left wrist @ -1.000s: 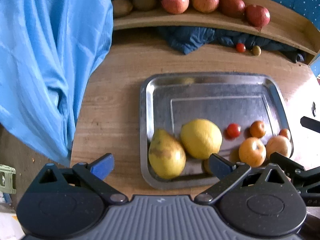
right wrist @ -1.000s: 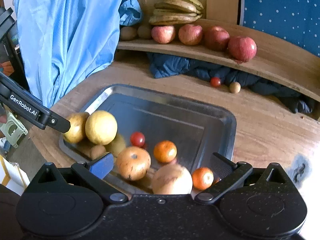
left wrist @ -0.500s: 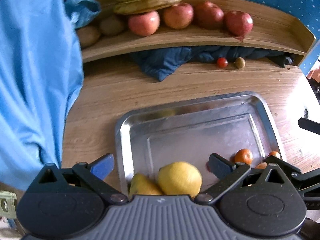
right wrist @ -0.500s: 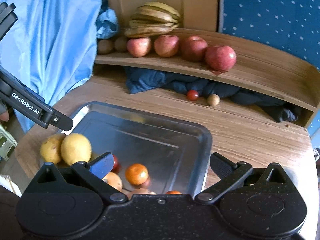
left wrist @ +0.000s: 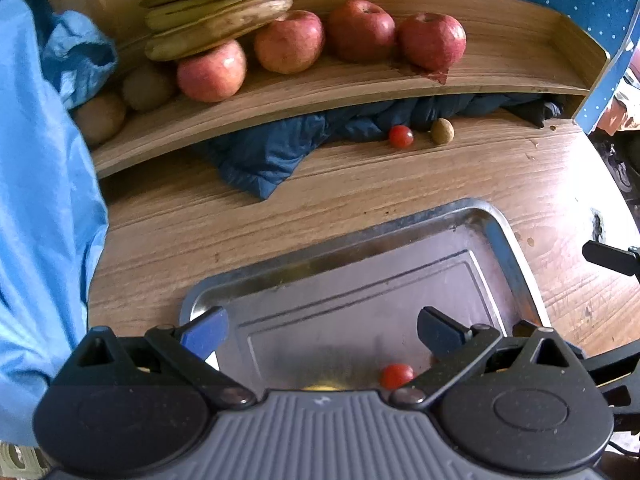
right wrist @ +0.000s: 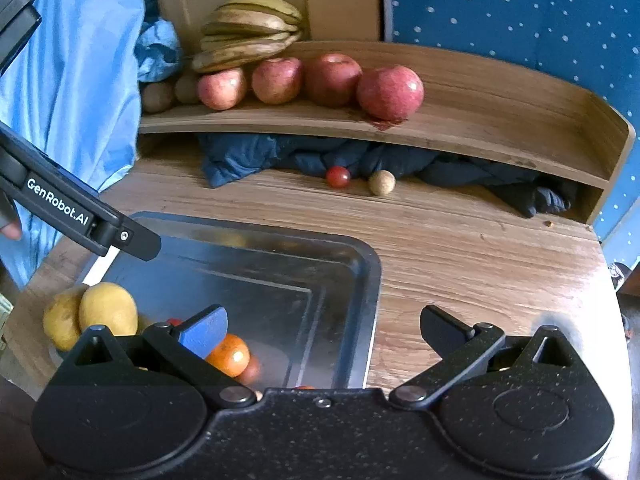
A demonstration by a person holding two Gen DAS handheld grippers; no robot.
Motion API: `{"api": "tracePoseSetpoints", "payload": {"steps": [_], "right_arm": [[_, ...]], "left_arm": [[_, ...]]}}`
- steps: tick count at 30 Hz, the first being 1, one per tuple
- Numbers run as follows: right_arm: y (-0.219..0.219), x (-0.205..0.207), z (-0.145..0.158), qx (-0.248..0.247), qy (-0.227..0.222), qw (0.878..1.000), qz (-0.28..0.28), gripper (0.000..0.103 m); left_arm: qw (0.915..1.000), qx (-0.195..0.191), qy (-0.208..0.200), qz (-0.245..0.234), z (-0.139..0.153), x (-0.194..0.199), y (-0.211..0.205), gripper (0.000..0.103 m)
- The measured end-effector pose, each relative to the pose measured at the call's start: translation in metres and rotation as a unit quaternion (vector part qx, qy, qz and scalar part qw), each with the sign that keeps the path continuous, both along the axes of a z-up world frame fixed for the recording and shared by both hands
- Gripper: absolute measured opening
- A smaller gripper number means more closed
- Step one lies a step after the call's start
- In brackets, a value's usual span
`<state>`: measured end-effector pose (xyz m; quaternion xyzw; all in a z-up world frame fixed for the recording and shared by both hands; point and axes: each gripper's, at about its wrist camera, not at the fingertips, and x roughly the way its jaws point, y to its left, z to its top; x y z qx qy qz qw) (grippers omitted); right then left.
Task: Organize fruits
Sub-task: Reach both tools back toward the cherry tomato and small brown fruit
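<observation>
both grippers, the left gripper [left wrist: 320,330] and the right gripper [right wrist: 322,326], hang with jaws spread and nothing between them, above the near end of the metal tray [right wrist: 370,280] on the desk [right wrist: 460,248]. lemon [right wrist: 108,308], pear [right wrist: 60,322] and orange [right wrist: 228,354] wait in its near corner; apples [right wrist: 390,92] and bananas [right wrist: 248,38] already line the shelf [right wrist: 500,120]. looks like a pause between picks; next, i'd guess, one drops onto a tray fruit.

Black hand-held gripper [right wrist: 320,330], one blue fingertip [right wrist: 204,330], "GenRobot.AI" lettering.

Shiny metal tray [left wrist: 500,232] (smudged), grainy wooden table [left wrist: 200,224], crumpled blue cloth [right wrist: 248,156]
</observation>
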<state>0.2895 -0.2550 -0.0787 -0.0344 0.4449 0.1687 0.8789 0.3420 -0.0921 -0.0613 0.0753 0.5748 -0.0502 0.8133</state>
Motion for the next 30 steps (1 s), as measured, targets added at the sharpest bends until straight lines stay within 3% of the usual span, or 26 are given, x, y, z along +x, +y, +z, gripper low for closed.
{"api": "tracePoseSetpoints", "payload": {"steps": [18,30], "right_arm": [[-0.004,0.029,-0.017,-0.047,0.008,0.997,-0.062,0.102],[-0.001,0.071,-0.028,-0.079,0.004,0.994,-0.077,0.102]], "left_arm": [[0.9992,-0.038,-0.006,-0.009,-0.024,0.071,-0.016,0.103],[0.9989,-0.046,-0.002,-0.006,-0.041,0.115,-0.032,0.103]]}}
